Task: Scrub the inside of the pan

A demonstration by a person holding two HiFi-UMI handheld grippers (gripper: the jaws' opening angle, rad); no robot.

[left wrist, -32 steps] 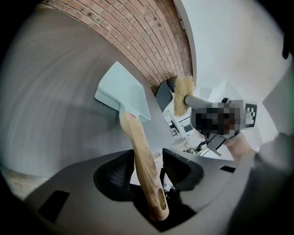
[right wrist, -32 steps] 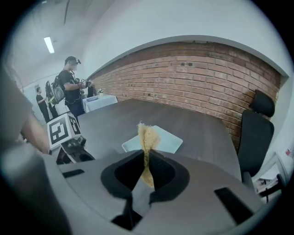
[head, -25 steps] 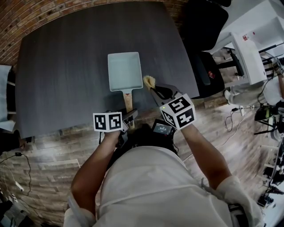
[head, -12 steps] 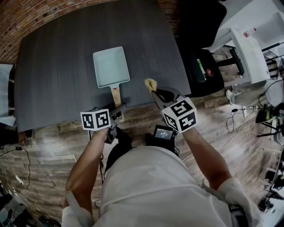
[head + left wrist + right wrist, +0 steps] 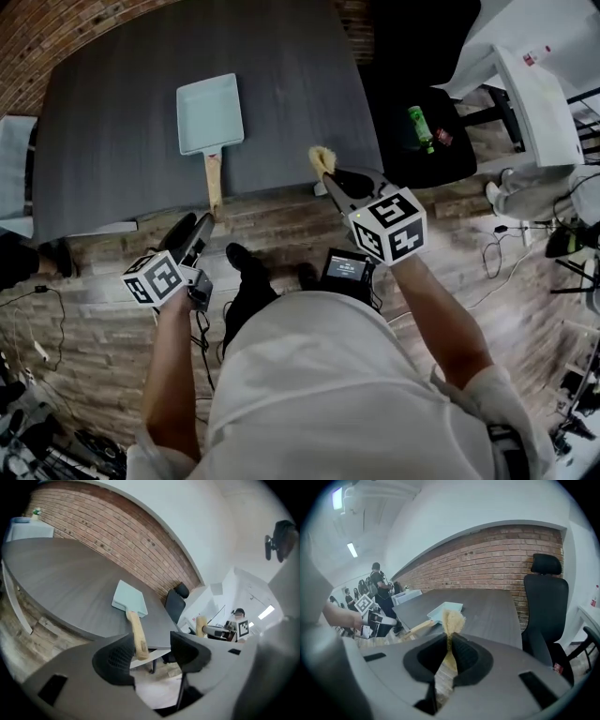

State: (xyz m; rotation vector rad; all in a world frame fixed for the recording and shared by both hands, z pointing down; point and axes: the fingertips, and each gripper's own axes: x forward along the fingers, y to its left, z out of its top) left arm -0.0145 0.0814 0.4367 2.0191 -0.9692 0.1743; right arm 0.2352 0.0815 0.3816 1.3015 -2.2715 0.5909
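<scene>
A: Table, pan: where?
B: Dark table (image 5: 112, 141) is carrying the pale blue pan (image 5: 209, 114), its wooden handle (image 5: 213, 183) pointing toward the near edge.
A: Grippers?
B: Left gripper (image 5: 194, 225) is hanging over the floor, apart from the handle. Its jaws have just been opening and are gaping wide, with nothing between them. Right gripper (image 5: 328, 176) is pinching a yellow scrubber (image 5: 321, 159) near the table's corner.

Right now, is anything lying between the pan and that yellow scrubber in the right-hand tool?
No. In the head view, only bare dark table separates the pan from the scrubber held by the right gripper.
</scene>
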